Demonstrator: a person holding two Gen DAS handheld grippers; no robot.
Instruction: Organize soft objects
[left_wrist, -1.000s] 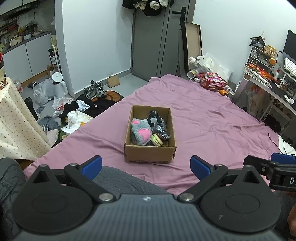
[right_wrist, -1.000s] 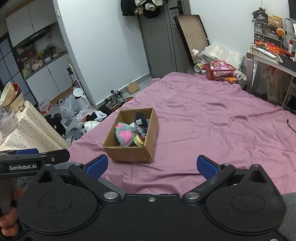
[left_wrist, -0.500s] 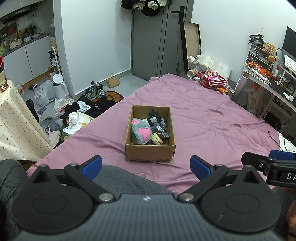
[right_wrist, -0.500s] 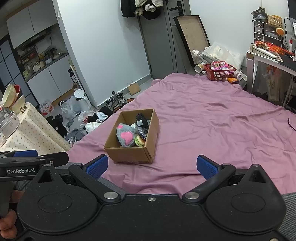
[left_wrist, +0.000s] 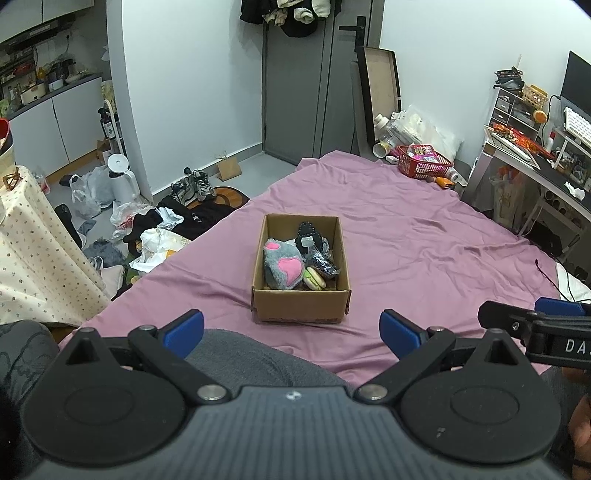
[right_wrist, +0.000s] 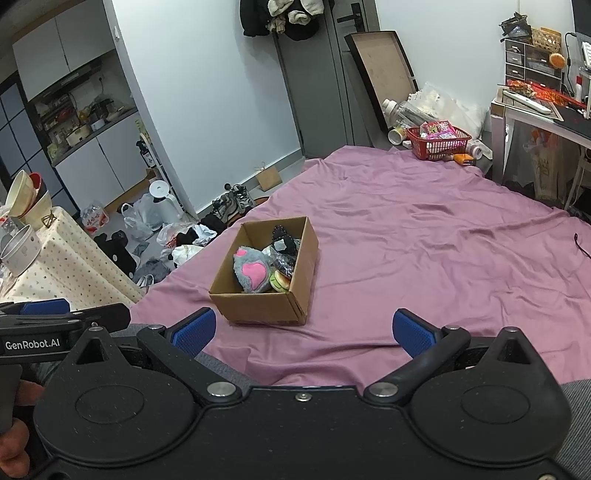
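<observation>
Both hand-held tools sit low and back from the work, over the person's grey-clad lap at the near edge of the bed. The left gripper (left_wrist: 291, 326) has its blue-padded fingers spread wide with nothing between them, and the right gripper (right_wrist: 303, 330) is likewise spread and empty.

The soft objects lie together in an open cardboard box (left_wrist: 300, 307) standing on the purple bedsheet (left_wrist: 424, 243), well apart from both tools. Inside it are a grey plush paw with pink heart pad (left_wrist: 282, 267), a small burger-shaped plush (left_wrist: 314, 277) against the near wall, and a dark crinkled item (left_wrist: 320, 259) whose nature cannot be told.

Several risks follow from this layout. The box is light and rests on a soft, wrinkled sheet, so a reach that catches its rim would likely push or tip it rather than enter it. The toys are packed touching one another, so closing on the paw may drag the burger or the dark item out with it. Plush also compresses, so a shallow pinch on fur alone could slip free during the lift. The two tools are near each other and could collide if both reach at once.
</observation>
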